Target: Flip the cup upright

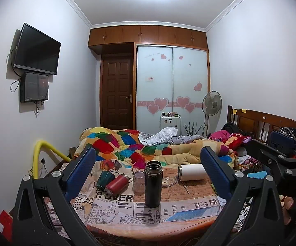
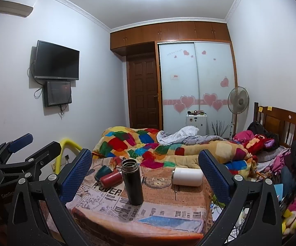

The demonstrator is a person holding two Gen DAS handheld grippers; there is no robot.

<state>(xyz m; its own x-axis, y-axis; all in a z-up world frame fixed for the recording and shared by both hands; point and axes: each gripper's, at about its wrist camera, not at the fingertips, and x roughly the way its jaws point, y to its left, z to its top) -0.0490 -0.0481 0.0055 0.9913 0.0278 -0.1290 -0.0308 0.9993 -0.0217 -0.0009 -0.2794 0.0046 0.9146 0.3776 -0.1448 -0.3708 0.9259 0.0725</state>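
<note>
A black flask (image 1: 153, 184) stands upright with its mouth open in the middle of a newspaper-print tablecloth (image 1: 115, 207); it also shows in the right wrist view (image 2: 132, 181). A white cup (image 1: 192, 172) (image 2: 187, 176) lies on its side at the far right. A red cup (image 1: 116, 184) (image 2: 111, 178) and a dark green cup (image 1: 105, 179) (image 2: 103, 171) lie on their sides at the far left. My left gripper (image 1: 148, 170) is open and empty, back from the table. My right gripper (image 2: 145, 170) is open and empty too.
A clear tumbler (image 1: 138, 181) stands behind the black flask. A glass dish (image 2: 158, 181) sits mid-table. A bed with a patchwork quilt (image 1: 148, 147) lies behind the table. A yellow rail (image 1: 43, 153) stands at the left. Clutter lies at the right.
</note>
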